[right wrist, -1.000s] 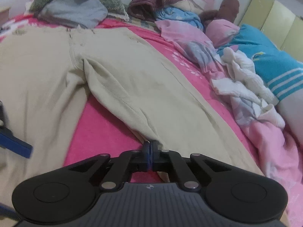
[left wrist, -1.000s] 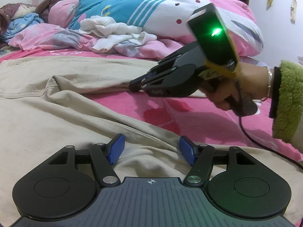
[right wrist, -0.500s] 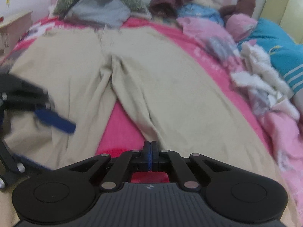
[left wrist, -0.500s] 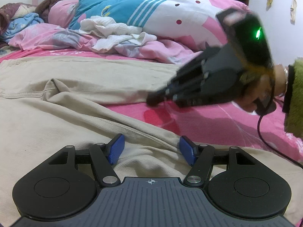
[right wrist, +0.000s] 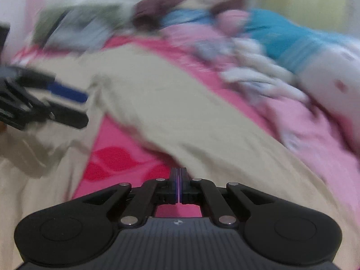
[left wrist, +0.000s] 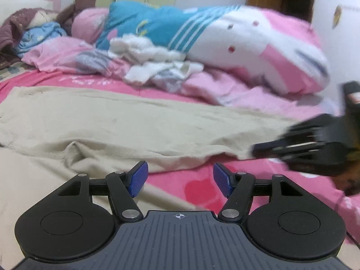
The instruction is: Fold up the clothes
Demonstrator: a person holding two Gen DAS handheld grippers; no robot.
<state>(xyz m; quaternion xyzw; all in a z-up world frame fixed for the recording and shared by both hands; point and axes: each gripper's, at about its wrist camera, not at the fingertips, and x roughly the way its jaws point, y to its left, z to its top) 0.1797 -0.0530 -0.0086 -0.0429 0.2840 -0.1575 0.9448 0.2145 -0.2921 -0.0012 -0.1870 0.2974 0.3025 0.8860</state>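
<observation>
**A:** so where were the pants at this point?

**B:** The beige trousers [left wrist: 117, 121] were spread flat across the pink bedsheet [left wrist: 202, 186], legs apart with a wedge of sheet showing between them. In the left wrist view the far leg ran from 9 o'clock across to about 3 o'clock, and the near leg filled the 7–8 o'clock corner.

**A:** and the grippers?

**B:** The left gripper [left wrist: 180, 177] had its blue pads wide apart, nothing between them, hanging over the inner edge of the near leg and the sheet. The right gripper [right wrist: 178, 186] was fully closed, pads pressed together. Its tips sat right at the inner edge of the far leg near 6 o'clock, but that view was really smeared, so I couldn't tell if any fabric was pinched.

**A:** anything else on the bed?

**B:** A pile of white clothes [left wrist: 153, 60] at 12 o'clock on crumpled pink bedding [left wrist: 225, 85], with a big blue, white and pink duvet [left wrist: 225, 36] behind it.
</observation>
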